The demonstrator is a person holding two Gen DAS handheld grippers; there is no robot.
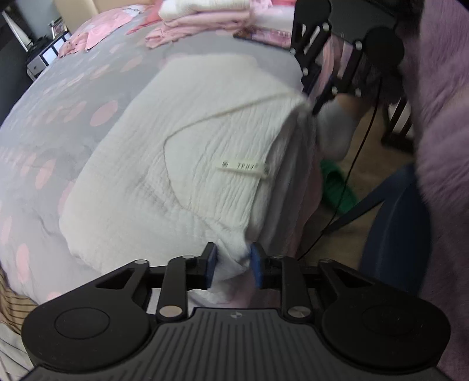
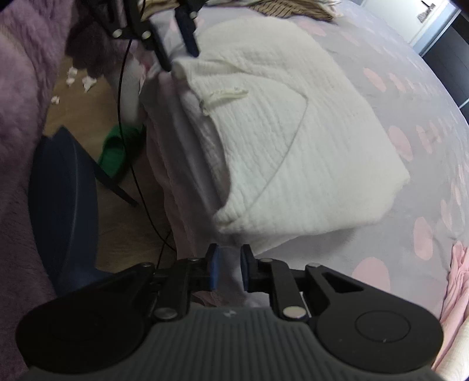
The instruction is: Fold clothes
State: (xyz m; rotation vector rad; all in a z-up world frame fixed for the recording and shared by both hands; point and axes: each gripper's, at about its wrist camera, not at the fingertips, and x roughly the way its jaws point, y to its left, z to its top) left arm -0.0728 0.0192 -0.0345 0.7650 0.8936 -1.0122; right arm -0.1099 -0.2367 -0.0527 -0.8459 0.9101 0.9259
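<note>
A white ribbed garment (image 1: 190, 152) lies folded on the grey bed cover with pink dots (image 1: 58, 117), near the bed's edge; a small sewn label (image 1: 243, 168) shows on top. My left gripper (image 1: 233, 263) has its blue pads pressed on one bunched near corner of it. The right wrist view shows the same garment (image 2: 278, 132), with the left gripper (image 2: 181, 61) at its far corner. My right gripper (image 2: 229, 269) stands narrow at the garment's other edge corner, pale cloth pinched between its pads. The right gripper (image 1: 310, 102) also appears far right in the left view.
A pile of folded pink and white clothes (image 1: 205, 17) sits at the back of the bed. Beside the bed are a wooden floor, a green slipper (image 2: 114, 152), a dark blue chair (image 2: 61, 190) and a black cable. A fleecy purple sleeve (image 1: 439, 88) and striped cloth (image 2: 293, 8) border the views.
</note>
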